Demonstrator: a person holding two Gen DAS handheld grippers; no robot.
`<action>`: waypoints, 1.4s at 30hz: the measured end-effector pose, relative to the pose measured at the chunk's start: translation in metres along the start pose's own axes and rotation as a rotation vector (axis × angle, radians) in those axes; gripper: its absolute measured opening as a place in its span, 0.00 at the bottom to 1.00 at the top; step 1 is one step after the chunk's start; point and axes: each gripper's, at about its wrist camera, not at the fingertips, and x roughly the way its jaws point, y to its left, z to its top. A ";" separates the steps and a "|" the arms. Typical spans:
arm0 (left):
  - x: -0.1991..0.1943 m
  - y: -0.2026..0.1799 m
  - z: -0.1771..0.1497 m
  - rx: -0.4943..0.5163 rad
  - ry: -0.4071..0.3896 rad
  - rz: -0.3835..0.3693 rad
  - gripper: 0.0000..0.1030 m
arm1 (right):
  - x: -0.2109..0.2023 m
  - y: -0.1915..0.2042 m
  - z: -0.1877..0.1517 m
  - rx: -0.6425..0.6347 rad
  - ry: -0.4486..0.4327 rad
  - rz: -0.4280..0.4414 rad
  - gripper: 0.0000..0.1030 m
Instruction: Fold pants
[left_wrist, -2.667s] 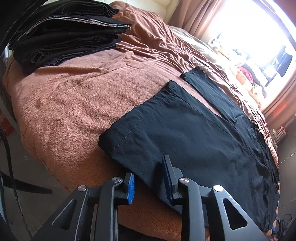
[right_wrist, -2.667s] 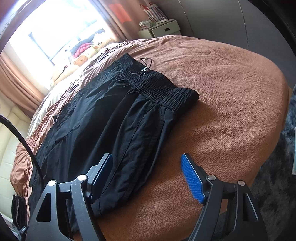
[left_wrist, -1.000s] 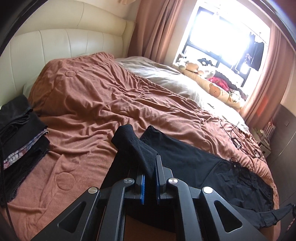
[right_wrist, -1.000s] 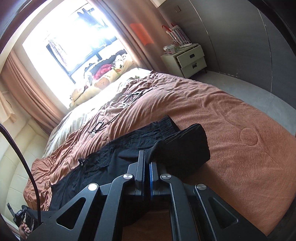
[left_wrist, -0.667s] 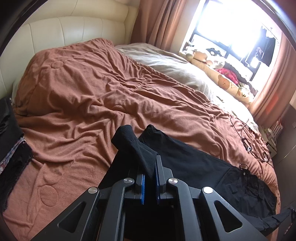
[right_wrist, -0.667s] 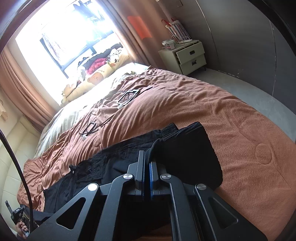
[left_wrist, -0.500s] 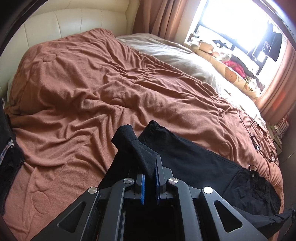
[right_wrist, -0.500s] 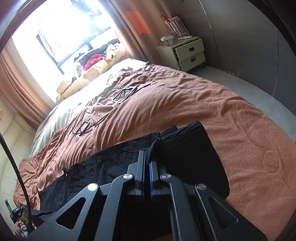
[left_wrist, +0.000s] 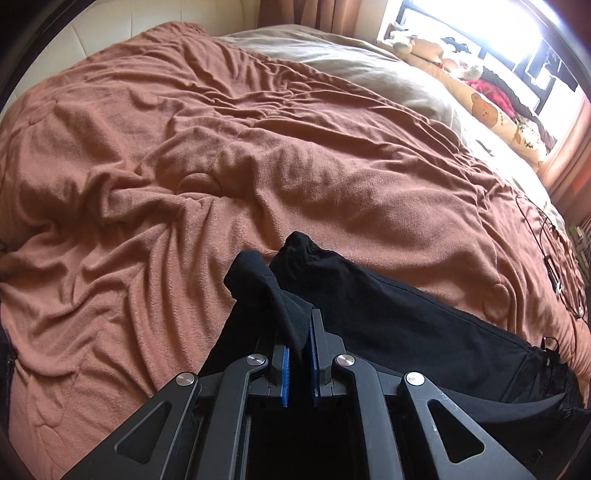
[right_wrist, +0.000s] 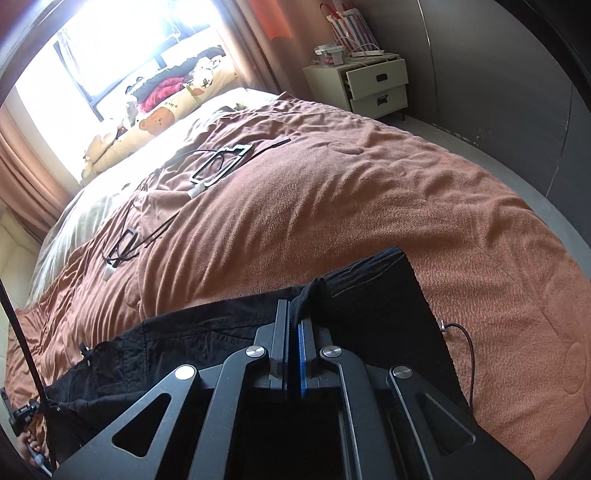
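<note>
Both tools are clamped on the black pants (left_wrist: 388, 314) — left tool (left_wrist: 297, 354) pinching a bunched hem end, right tool (right_wrist: 293, 343) pinching fabric at the waistband end. 2.7 s ago both stood apart over pants lying flat on the bed; since about 1.0 s ago they have been closed on cloth and lifted. Over the last second the near edge has been carried forward across the brown blanket (left_wrist: 184, 147), and the stack of dark clothes has dropped out of the left view. Judgement: lengthwise fold in progress, near edge about to be laid over the far one. The rest of the pants lies on the bed between the tools. Cables (right_wrist: 207, 173) on the blanket are well clear. No readable writing — only a bear print on the cushion (right_wrist: 159, 118) by the window.
</note>
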 end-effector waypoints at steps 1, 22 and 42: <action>0.005 -0.002 0.002 0.004 0.007 0.002 0.09 | 0.005 0.001 0.001 -0.001 0.004 -0.007 0.00; 0.041 -0.024 0.018 -0.008 0.079 -0.037 0.20 | 0.017 0.096 -0.027 -0.404 0.012 0.012 0.66; 0.036 -0.023 0.023 -0.019 0.049 -0.075 0.19 | 0.082 0.248 -0.079 -0.992 0.225 0.193 0.66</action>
